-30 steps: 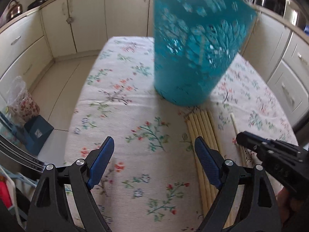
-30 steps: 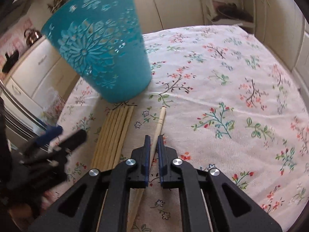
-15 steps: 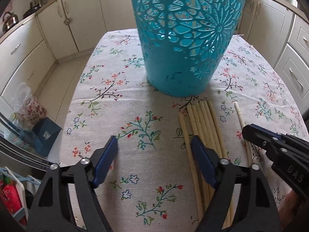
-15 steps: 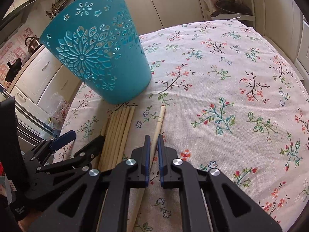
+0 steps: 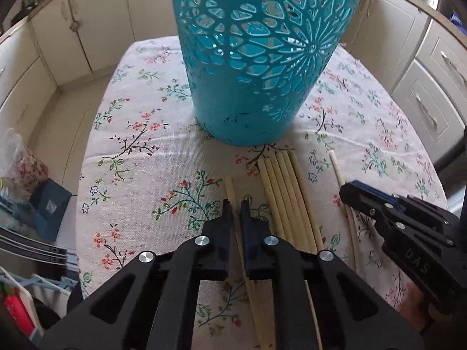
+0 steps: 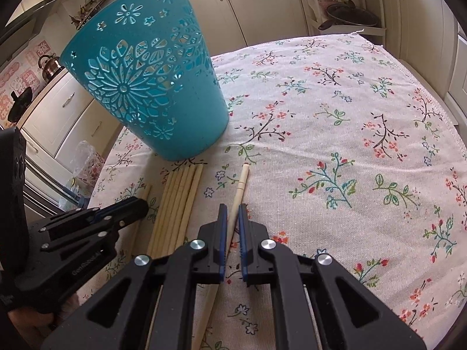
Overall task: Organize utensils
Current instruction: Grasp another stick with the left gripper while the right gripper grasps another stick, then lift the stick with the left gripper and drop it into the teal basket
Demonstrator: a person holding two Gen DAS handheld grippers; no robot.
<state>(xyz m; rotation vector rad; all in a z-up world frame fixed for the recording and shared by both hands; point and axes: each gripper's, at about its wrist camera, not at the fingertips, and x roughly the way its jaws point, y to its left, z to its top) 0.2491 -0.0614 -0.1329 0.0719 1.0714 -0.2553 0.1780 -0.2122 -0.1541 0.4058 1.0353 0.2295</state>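
Observation:
A teal cut-out basket [image 5: 262, 58] stands upright on the floral tablecloth [image 5: 146, 157]; it also shows in the right wrist view [image 6: 151, 87]. Several pale wooden chopsticks [image 5: 289, 192] lie side by side in front of it, also in the right wrist view [image 6: 178, 201]. My left gripper [image 5: 235, 205] is shut on a single chopstick [image 5: 230, 189] left of the bundle. My right gripper [image 6: 230, 208] is shut on another lone chopstick [image 6: 240, 183] right of the bundle, lying on the cloth. The right gripper also shows in the left wrist view [image 5: 350, 189].
Cream kitchen cabinets [image 5: 87, 35] ring the table. A plastic bag [image 5: 20, 157] and a blue box [image 5: 49, 204] sit on the floor to the left. The tablecloth's right part [image 6: 364, 145] holds only its print. A shelf with a pan [image 6: 350, 14] stands behind.
My left gripper has gone from wide open to shut on the single chopstick left of the bundle, and has moved closer to the basket. The right gripper stays shut on its chopstick.

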